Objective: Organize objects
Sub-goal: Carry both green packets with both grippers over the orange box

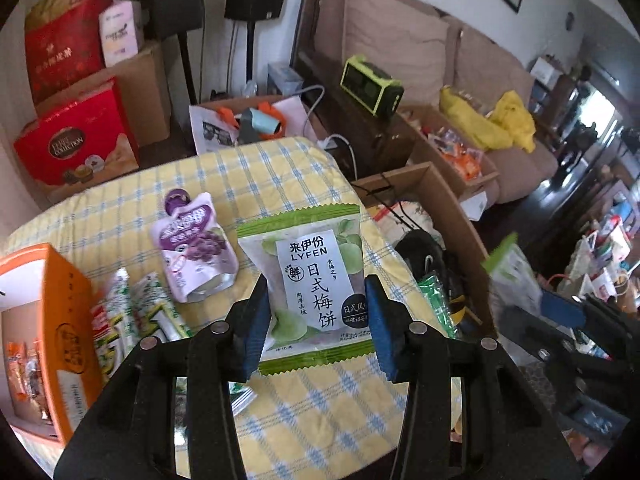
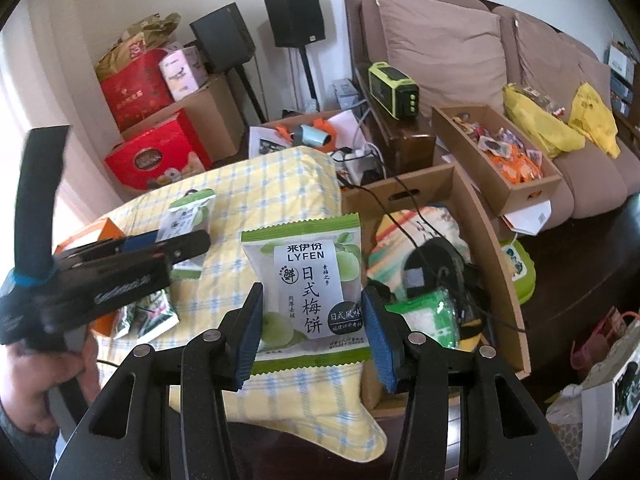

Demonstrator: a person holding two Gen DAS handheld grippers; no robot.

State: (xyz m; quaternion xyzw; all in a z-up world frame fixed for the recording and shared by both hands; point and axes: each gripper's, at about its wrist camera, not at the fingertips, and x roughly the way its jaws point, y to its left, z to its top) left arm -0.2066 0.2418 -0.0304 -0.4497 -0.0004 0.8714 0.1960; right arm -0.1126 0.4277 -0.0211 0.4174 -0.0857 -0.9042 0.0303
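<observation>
Two plum packets (image 1: 316, 284), one per gripper (image 1: 316, 320)

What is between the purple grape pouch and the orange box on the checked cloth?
Several green-and-white snack packets lie between the purple grape pouch and the orange box, seen in the left wrist view.

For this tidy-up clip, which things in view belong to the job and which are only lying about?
Job:
- left gripper, shut on a green LYFEN packet
- right gripper, shut on a second green LYFEN packet
- purple grape pouch
- orange box
- checked cloth

Lying about:
- speakers
- sofa cushions
- red gift boxes
- green radio
</observation>
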